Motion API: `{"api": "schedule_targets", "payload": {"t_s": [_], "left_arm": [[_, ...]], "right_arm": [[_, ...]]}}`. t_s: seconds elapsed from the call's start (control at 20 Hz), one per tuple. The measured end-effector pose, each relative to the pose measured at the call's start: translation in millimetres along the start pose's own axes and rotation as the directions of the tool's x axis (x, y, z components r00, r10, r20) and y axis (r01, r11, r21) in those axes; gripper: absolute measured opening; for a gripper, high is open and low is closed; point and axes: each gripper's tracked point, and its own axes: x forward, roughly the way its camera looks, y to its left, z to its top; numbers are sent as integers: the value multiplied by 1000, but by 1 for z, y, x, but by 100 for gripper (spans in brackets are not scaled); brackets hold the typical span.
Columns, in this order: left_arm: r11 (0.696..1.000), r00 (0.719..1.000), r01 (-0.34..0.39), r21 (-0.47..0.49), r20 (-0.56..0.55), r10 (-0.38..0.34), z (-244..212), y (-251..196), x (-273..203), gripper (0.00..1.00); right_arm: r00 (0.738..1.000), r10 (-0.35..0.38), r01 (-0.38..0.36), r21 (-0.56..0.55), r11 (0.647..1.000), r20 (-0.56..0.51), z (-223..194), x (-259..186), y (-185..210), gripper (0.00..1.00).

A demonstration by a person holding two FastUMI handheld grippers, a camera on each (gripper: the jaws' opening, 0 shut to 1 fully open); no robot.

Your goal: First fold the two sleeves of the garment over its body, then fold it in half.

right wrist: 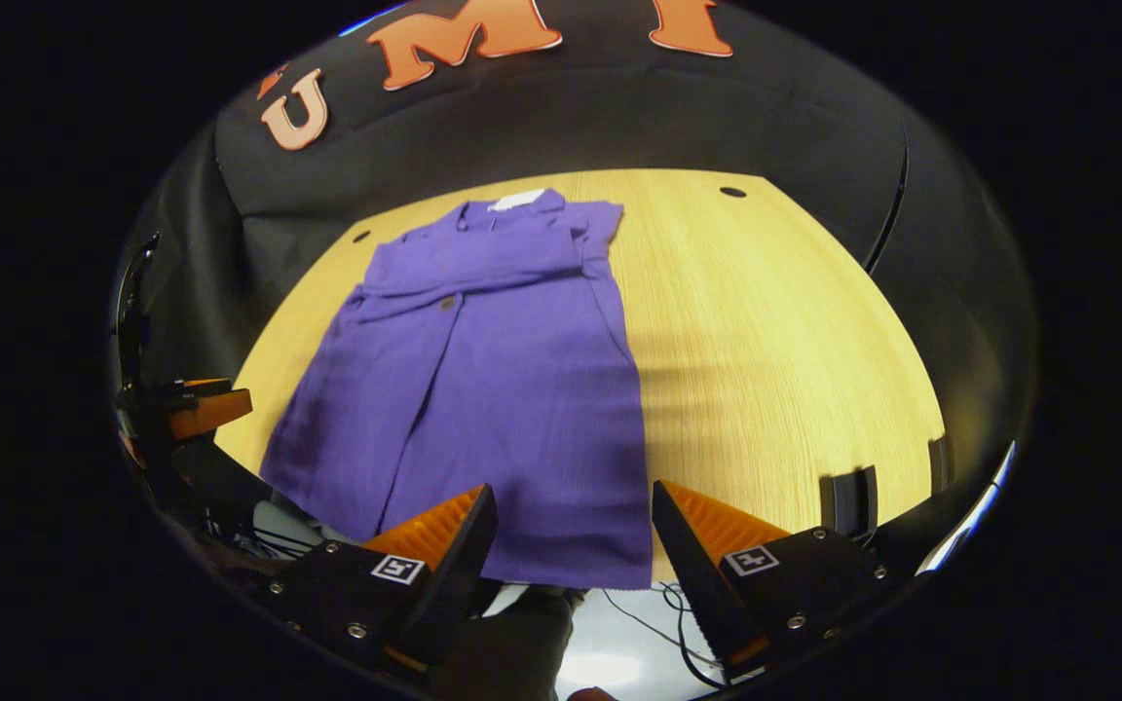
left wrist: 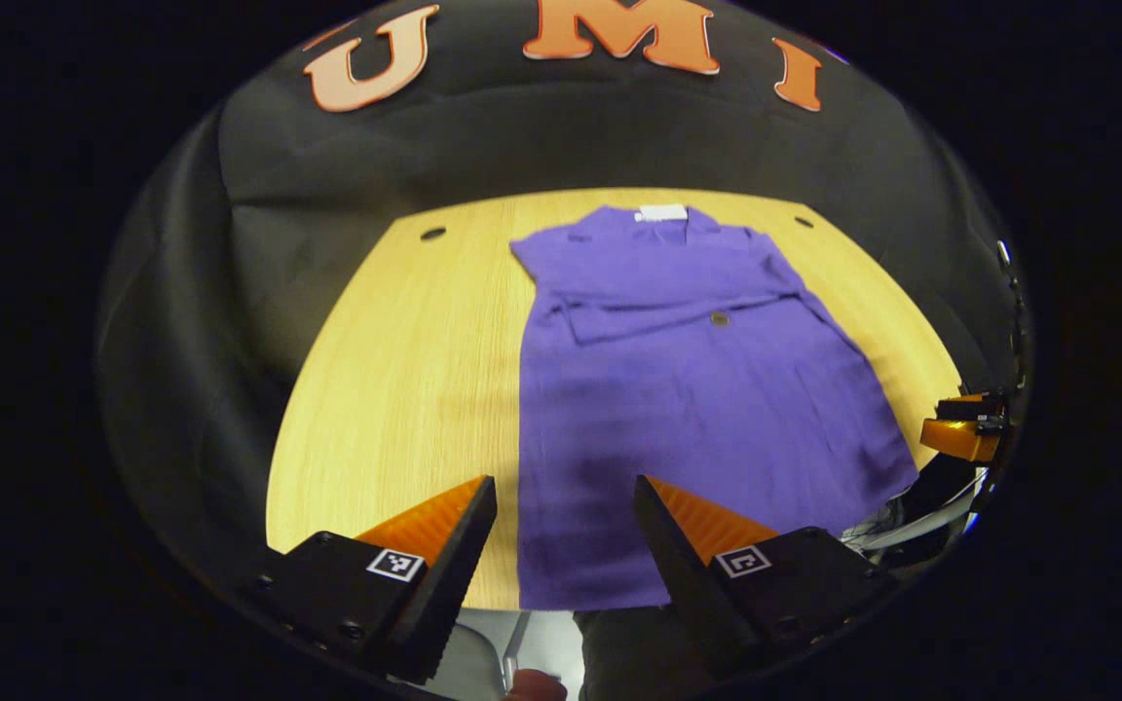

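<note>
Black cloth walls close in a pale wooden desk (left wrist: 395,389) where we are working. Our left hand-held gripper (left wrist: 566,506) hangs released, jaws spread and grasping nothing, above the near hem of the shirt (left wrist: 697,409), toward its left edge. Our right hand-held gripper (right wrist: 571,516) is likewise released and empty, poised over the hem near the shirt's right corner; from there we also see the other gripper off at the left margin.

Moving outward, the purple shirt lies flat in the middle of the desk, collar and white tag (left wrist: 663,212) at the far end, hem at the near edge. Both sleeves (left wrist: 639,312) look to us already laid across the chest, one over the other, just above a small button (left wrist: 719,318).

So we judge the sleeve step done and the half-fold in hand. Next we would need each gripper to come down on a hem corner, pinch it, and carry it up to the collar evenly.

No containers sit on the desk.
</note>
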Motion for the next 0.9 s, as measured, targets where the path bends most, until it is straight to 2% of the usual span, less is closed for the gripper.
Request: {"api": "schedule_targets", "payload": {"t_s": [0.2,0.35,0.6,0.65,0.8,0.9], "left_arm": [[999,989,-38,29,-141,41,-44,13,21,93],[1000,977,-12,-8,-211,11,-61,6,34,93],[1000,944,23,-19,-329,-28,-83,2,49,93],[999,937,28,-23,-348,-35,-87,1,49,93],[996,921,43,-72,-383,-67,-86,-3,53,93],[997,908,48,-63,-414,-69,-84,-4,53,93]], "right_arm": [[996,-5,7,16,1000,-90,-25,8,-2,96],[989,-24,30,34,999,-143,-38,15,-7,96],[968,-10,25,56,998,-249,-63,23,-7,96],[968,4,11,60,998,-252,-65,24,-4,96],[965,-24,38,47,998,-262,-67,28,-8,95],[960,-28,44,53,998,-280,-68,29,-10,94]]}}
